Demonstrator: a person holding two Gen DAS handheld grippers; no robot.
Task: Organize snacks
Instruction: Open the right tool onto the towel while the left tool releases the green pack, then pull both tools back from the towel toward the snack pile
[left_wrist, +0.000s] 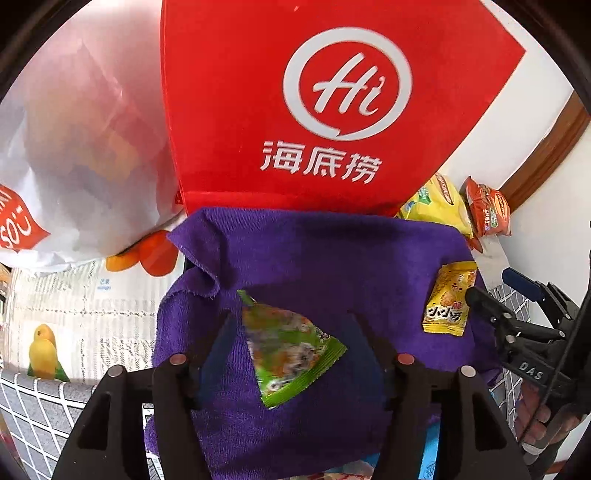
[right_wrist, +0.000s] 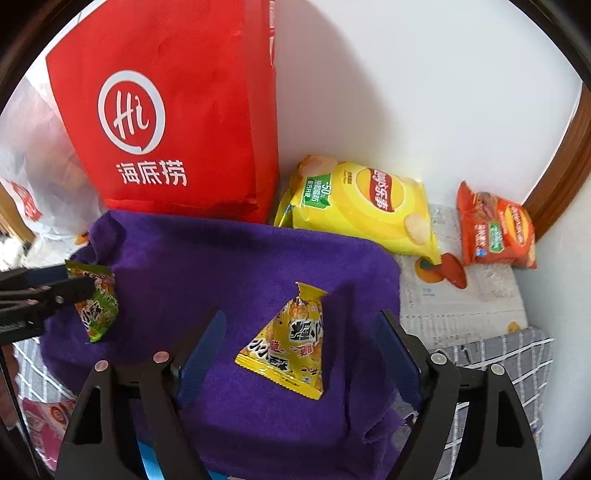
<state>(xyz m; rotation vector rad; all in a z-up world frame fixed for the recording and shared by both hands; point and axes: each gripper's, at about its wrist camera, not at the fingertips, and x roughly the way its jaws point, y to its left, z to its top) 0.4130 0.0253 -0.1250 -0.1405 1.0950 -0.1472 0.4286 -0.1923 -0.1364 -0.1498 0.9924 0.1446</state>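
My left gripper hangs over a rumpled purple terry towel, its jaws standing apart with nothing gripped. Between them lies a small green triangular snack packet, flat on the towel and clear of both black fingers. My right gripper is spread wider, and a small yellow triangular snack packet rests on the same cloth between its blue-padded fingers, touching neither pad. So both packets sit loose on the towel, the green one toward its left side, the yellow one toward its right.

Behind the towel stands a tall red paper bag with a white round logo, touching the towel's far edge. To its left slumps a translucent white plastic bag. To the right of the red bag, a large yellow crisp bag lies against the white wall, and a smaller orange-red crisp bag lies well apart from it, farther right. Printed newspaper and a grey checked cloth cover the surface under it all.
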